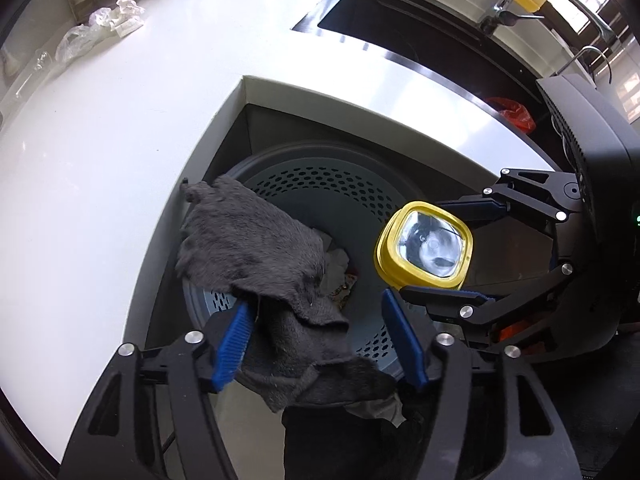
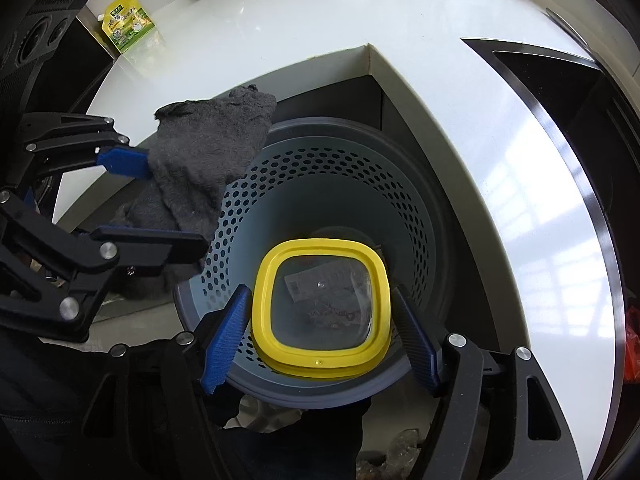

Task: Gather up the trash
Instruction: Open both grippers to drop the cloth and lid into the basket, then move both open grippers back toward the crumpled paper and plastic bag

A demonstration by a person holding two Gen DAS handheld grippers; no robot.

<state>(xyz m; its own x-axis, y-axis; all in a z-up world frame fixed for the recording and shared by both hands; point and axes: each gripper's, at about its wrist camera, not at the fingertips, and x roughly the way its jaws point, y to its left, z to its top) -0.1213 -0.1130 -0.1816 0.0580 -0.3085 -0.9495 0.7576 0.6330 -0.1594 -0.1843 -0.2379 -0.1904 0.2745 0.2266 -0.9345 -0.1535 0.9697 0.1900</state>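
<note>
Over the gray bin (image 2: 320, 184), our left gripper (image 1: 320, 334) is spread wide with the gray rag (image 1: 256, 252) loose between its blue pads and brushing one pad, while our right gripper (image 2: 320, 340) is spread too, the yellow box (image 2: 322, 308) between its pads.

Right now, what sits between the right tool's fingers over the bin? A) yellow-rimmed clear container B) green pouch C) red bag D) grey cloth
A: the yellow-rimmed clear container sits between the right tool fingers above the perforated bin; the grey cloth is at the left tool.
</note>
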